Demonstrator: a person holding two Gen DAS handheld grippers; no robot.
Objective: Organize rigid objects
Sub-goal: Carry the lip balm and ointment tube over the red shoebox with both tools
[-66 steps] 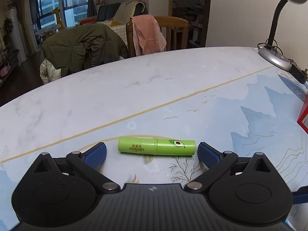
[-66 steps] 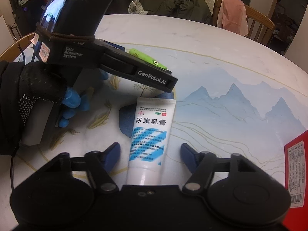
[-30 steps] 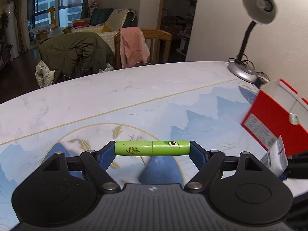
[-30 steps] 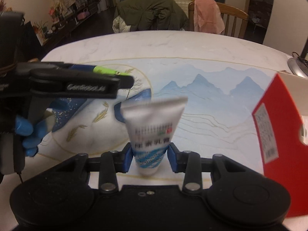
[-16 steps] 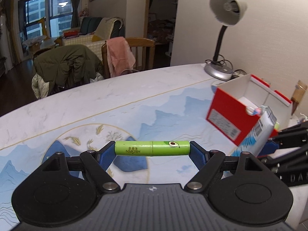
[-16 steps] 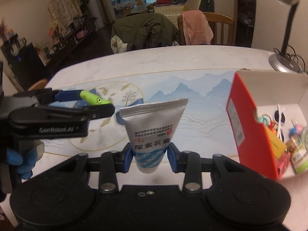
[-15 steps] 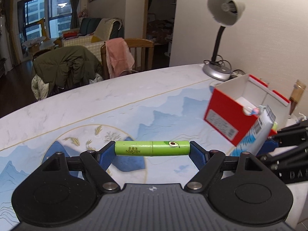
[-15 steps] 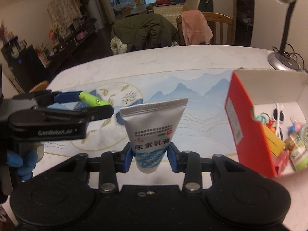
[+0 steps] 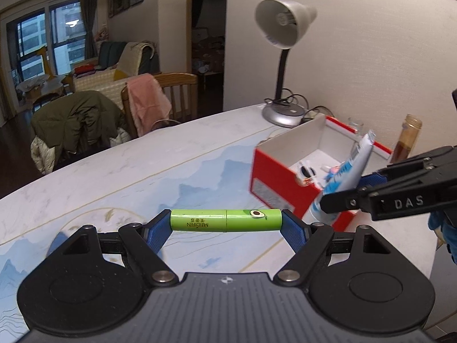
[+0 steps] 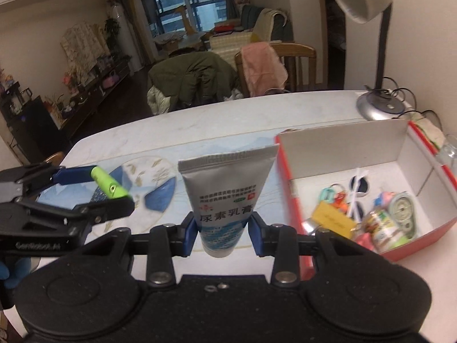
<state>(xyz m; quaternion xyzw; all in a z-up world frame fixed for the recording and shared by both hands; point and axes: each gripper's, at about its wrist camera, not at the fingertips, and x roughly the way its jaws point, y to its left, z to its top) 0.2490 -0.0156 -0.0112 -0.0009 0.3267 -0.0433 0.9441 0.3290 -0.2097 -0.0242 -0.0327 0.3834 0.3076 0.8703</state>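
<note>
Blue mountains are painted on the table [image 9: 160, 168], and above it the left gripper [image 9: 225, 222] holds a green tube [image 9: 225, 220] by its two ends, with the red box [image 9: 274, 177] to the right. From the right wrist, the right gripper [image 10: 224, 233] squeezes a white cream tube [image 10: 225, 194] standing up, just left of the red box [image 10: 288, 197] full of small things.

A silver desk lamp [image 9: 281, 57] is seen at the table's [image 9: 148, 168] far edge; behind, chairs are draped with a pink cloth [image 9: 147, 100] and a green coat [image 9: 77, 120].

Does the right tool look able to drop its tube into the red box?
Probably yes: the right tool grips the tube beside the red box, whose top is open, with bare floor at the back.
</note>
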